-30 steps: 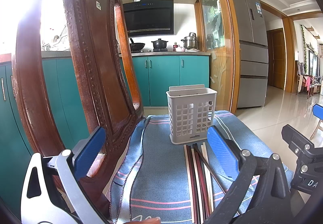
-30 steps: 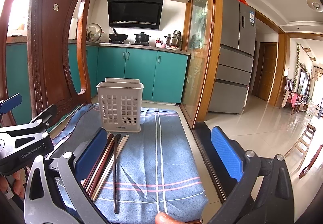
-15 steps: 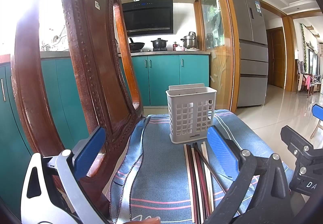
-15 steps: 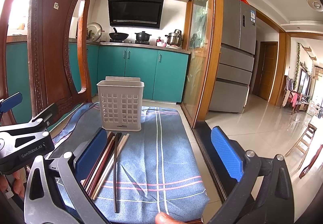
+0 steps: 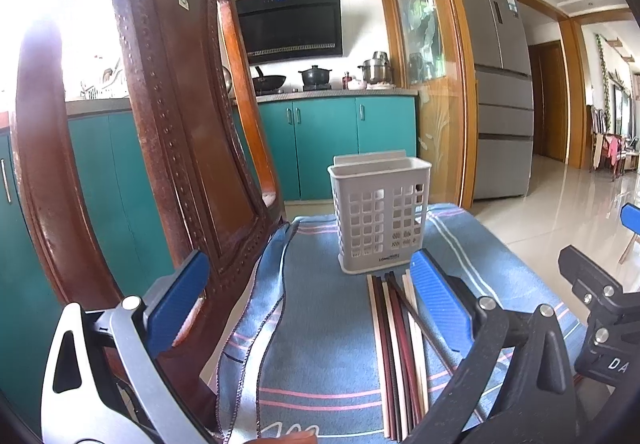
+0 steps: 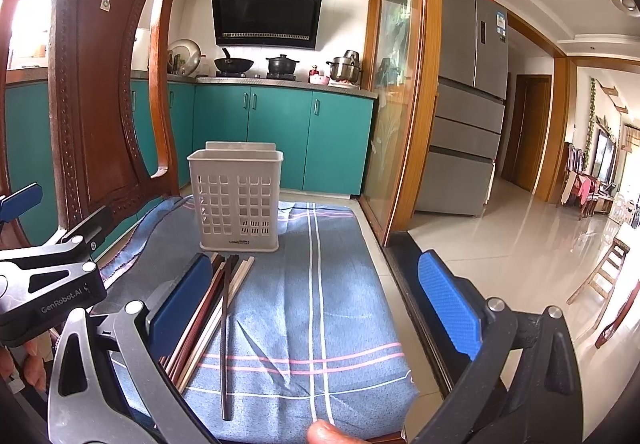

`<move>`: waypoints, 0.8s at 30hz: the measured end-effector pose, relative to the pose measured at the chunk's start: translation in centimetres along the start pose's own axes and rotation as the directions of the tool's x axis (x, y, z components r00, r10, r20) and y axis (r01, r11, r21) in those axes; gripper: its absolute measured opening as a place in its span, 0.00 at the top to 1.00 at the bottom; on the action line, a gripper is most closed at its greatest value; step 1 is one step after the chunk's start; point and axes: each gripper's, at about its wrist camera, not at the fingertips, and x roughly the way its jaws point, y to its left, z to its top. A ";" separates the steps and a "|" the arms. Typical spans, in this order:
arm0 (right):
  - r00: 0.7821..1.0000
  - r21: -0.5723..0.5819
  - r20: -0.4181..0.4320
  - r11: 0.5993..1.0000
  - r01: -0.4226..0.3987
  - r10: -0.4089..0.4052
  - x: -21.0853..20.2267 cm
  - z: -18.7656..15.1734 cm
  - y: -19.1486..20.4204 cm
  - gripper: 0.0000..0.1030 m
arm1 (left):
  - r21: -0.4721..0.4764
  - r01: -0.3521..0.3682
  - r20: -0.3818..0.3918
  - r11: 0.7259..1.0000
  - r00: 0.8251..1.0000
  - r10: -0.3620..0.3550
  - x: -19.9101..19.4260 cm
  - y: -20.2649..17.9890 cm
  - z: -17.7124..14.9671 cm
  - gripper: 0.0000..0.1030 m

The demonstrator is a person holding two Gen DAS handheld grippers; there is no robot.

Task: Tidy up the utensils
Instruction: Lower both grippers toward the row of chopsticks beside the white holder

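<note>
A white perforated utensil basket (image 5: 380, 218) (image 6: 238, 198) stands upright at the far end of a blue striped cloth (image 5: 320, 332) (image 6: 328, 296). In front of it lie several chopsticks (image 5: 396, 348) (image 6: 218, 308), dark red and cream, side by side pointing at the basket. My left gripper (image 5: 308, 300) hovers low over the cloth, open and holding nothing, with its right finger above the chopsticks. My right gripper (image 6: 316, 292) is open too, with nothing in it, and its left finger (image 6: 180, 298) hangs over the chopsticks.
A carved dark wooden chair back (image 5: 160, 148) (image 6: 100, 92) rises close on the left. The table edge drops off on the right toward a wooden door frame (image 6: 416, 92) and a shiny tiled floor (image 6: 532, 244). Teal kitchen cabinets (image 6: 280, 140) stand behind.
Both views have barely shifted; the basket sits slightly higher in the frames. Nothing was grasped or let go.
</note>
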 end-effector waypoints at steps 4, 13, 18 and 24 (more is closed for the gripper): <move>0.993 -0.037 -0.117 0.999 0.001 -0.005 2.2 -0.5 -0.3 0.02 | 0.017 -0.005 -0.064 1.000 0.998 0.006 1.1 -0.4 -0.3 0.03; 0.884 0.104 -0.445 0.988 -0.112 0.146 8.8 -4.2 -2.7 0.46 | -0.114 0.186 -0.317 0.976 0.924 -0.214 5.3 0.1 -2.0 0.39; 0.845 0.220 -0.482 0.965 -0.140 0.232 10.3 -4.0 -4.6 0.54 | -0.205 0.238 -0.516 0.949 0.798 -0.312 11.4 -1.2 -2.5 0.67; 0.858 0.203 -0.468 0.971 -0.127 0.211 11.0 -3.4 -6.5 0.54 | -0.156 0.257 -0.659 0.954 0.692 -0.295 17.5 -4.2 -3.0 0.67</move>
